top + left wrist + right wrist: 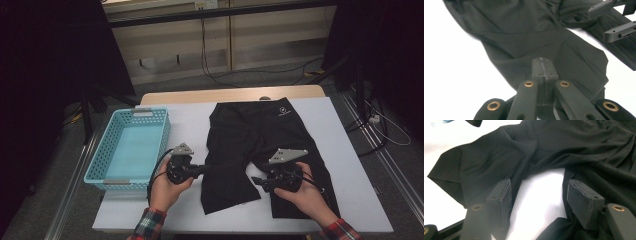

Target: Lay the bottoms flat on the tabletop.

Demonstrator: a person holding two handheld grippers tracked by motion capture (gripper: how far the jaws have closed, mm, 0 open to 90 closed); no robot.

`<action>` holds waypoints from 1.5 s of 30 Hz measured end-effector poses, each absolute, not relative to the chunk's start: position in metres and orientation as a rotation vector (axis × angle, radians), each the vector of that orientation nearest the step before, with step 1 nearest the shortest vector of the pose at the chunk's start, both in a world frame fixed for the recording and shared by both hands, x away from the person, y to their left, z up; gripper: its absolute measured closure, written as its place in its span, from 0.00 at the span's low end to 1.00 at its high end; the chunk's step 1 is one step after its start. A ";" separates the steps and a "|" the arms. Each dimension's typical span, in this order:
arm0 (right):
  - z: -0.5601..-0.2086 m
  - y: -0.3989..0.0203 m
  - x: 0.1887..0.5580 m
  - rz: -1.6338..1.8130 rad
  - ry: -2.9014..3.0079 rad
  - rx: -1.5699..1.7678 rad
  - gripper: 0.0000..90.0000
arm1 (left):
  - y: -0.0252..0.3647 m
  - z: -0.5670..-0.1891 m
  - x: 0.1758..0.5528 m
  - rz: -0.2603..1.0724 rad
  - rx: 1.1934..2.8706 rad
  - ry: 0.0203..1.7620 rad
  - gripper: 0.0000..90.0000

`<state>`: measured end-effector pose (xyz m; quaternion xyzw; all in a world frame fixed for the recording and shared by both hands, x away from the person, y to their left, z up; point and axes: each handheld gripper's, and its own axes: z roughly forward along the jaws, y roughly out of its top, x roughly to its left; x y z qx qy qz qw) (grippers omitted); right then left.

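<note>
Shorts (260, 145) lie flat mid-table, black, legs toward the person; soft, light cloth that should gather best at a hem. Left gripper view: left gripper (545, 65) is pressed together at the leg's outer edge; whether cloth is pinched, I cannot tell. Right gripper view: right gripper (539, 195) stands apart over the crotch gap.

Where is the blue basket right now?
In the high view, the blue basket sits at the table's left edge, just left of the black shorts and the left gripper.

A light blue basket (131, 145) sits at the white table's (345, 165) left edge.
</note>
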<state>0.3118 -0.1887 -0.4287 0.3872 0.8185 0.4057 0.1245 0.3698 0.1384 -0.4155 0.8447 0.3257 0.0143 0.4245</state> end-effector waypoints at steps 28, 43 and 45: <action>-0.430 -0.188 0.313 1.174 2.380 1.138 0.34 | 0.112 -0.426 0.354 -0.054 2.144 0.740 0.99; -0.435 -0.153 0.332 1.124 2.414 1.047 0.48 | 0.155 -0.424 0.355 -0.087 2.069 0.864 0.99; -0.437 -0.150 0.337 1.122 2.413 1.068 0.51 | 0.153 -0.424 0.356 -0.093 2.070 0.861 0.99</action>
